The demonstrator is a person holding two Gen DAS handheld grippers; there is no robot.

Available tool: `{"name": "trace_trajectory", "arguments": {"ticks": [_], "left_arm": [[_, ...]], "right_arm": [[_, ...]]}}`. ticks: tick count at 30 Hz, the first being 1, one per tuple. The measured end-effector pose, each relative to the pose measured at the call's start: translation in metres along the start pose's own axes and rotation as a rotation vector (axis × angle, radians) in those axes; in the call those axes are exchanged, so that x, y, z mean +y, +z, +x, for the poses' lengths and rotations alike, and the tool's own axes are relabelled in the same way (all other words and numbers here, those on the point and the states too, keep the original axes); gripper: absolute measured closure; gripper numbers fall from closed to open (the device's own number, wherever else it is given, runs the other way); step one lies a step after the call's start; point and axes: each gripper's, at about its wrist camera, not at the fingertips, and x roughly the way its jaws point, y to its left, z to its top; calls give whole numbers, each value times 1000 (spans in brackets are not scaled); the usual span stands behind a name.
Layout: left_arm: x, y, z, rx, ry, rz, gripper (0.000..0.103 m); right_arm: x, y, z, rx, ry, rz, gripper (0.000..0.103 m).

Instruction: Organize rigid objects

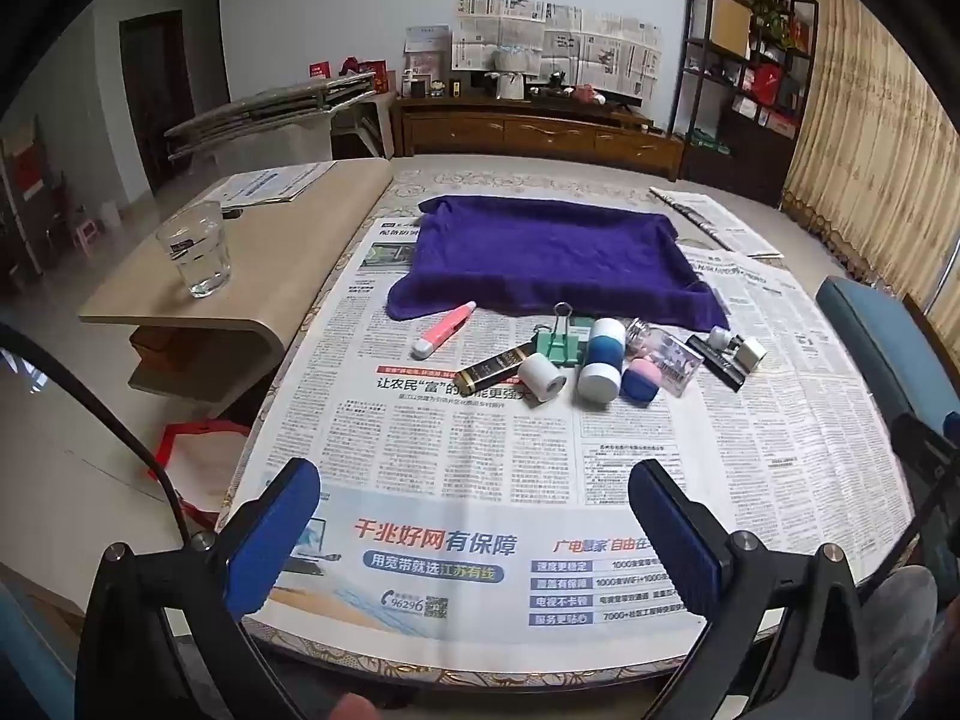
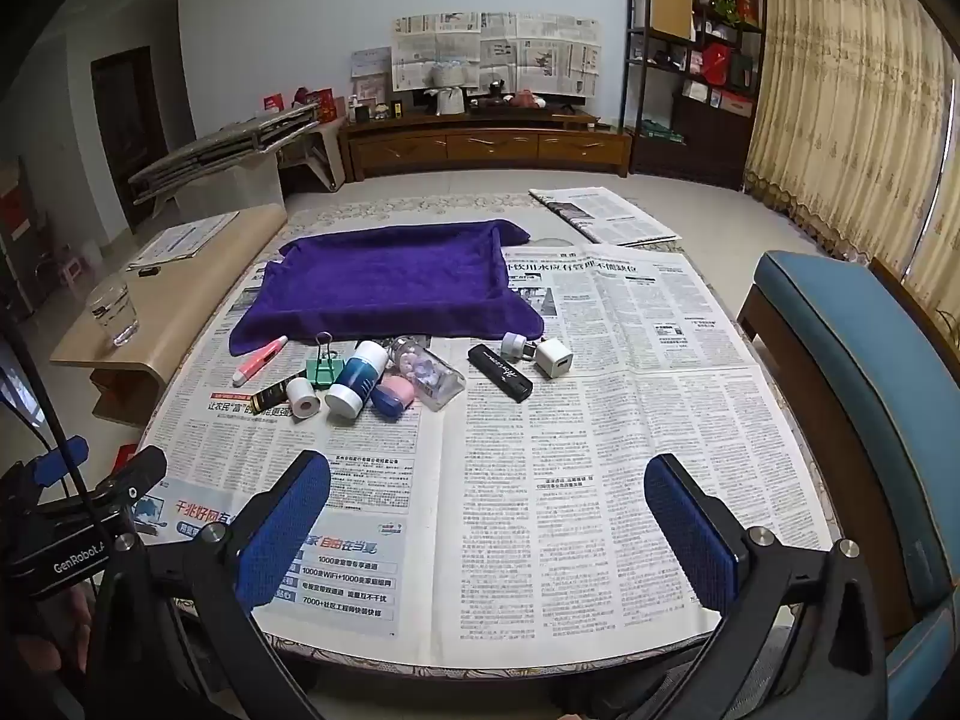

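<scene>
Step in hand: likely the first reach; nothing is lifted yet.
Items: small rigid objects (image 1: 576,357) clustered on the newspaper-covered table (image 1: 420,456), ahead of both hand-held grippers, just before the purple cloth (image 1: 552,258).
Left hand-held gripper (image 1: 474,531): jaws spread wide, empty, low over the table's near edge.
Right hand-held gripper (image 2: 489,531): jaws likewise apart, empty; cluster ahead and to its left.
Advice: take an outlying piece first, such as the pink pen (image 1: 443,329), to avoid jostling touching neighbours.
Risk: the white roll (image 1: 542,378) may roll.
</scene>
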Motion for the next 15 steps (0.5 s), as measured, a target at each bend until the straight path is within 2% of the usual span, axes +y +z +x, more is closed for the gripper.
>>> {"name": "trace_trajectory", "arguments": {"ticks": [4, 6, 7, 8, 15], "left_arm": [[-4, -5, -5, 6, 62, 59, 0], [-5, -5, -5, 14, 64, 59, 0], [-4, 0, -1, 52, 62, 57, 0], [-7, 1, 1, 55, 64, 63, 0], [-16, 0, -8, 29, 63, 78, 0]], "right_arm": [[1, -1, 2, 8, 2, -2, 0], [2, 0, 0, 4, 5, -2, 0], [1, -1, 0, 1, 9, 2, 0], [3, 0, -4, 1, 9, 0, 0], [6, 1, -10, 9, 7, -8, 0]]}}
